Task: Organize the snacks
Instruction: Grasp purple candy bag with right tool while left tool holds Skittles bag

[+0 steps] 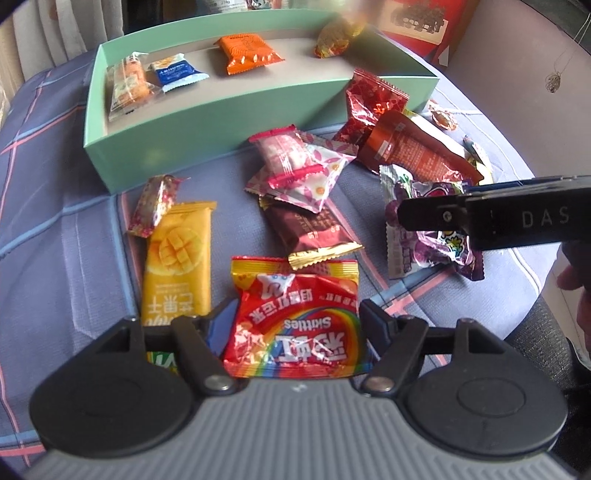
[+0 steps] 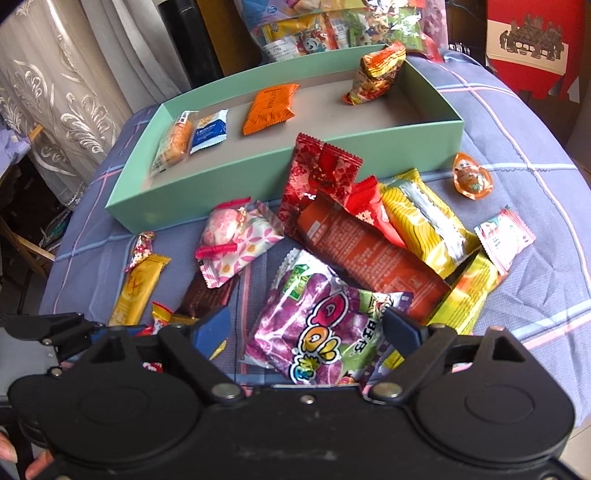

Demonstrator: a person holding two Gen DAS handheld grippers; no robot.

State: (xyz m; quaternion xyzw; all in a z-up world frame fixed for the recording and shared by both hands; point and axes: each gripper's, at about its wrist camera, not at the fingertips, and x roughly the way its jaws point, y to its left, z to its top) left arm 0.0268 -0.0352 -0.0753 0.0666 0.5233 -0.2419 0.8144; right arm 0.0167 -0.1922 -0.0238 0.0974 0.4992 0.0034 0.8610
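Observation:
A mint-green box (image 1: 155, 147) (image 2: 258, 162) holds several snack packets, among them an orange one (image 1: 247, 51) (image 2: 271, 105). Loose snacks lie on the blue checked cloth in front of it. My left gripper (image 1: 295, 317) is open, its fingers on either side of a red Skittles bag (image 1: 295, 321). My right gripper (image 2: 306, 325) is open around a purple candy bag (image 2: 325, 321) (image 1: 432, 229), and it shows from the side in the left wrist view (image 1: 491, 218).
A yellow mango bar (image 1: 181, 258) lies left of the Skittles. A brown packet (image 2: 369, 254), a yellow packet (image 2: 417, 218) and red wrappers (image 2: 321, 170) are piled by the box. A bag of more snacks (image 2: 325, 26) stands behind the box.

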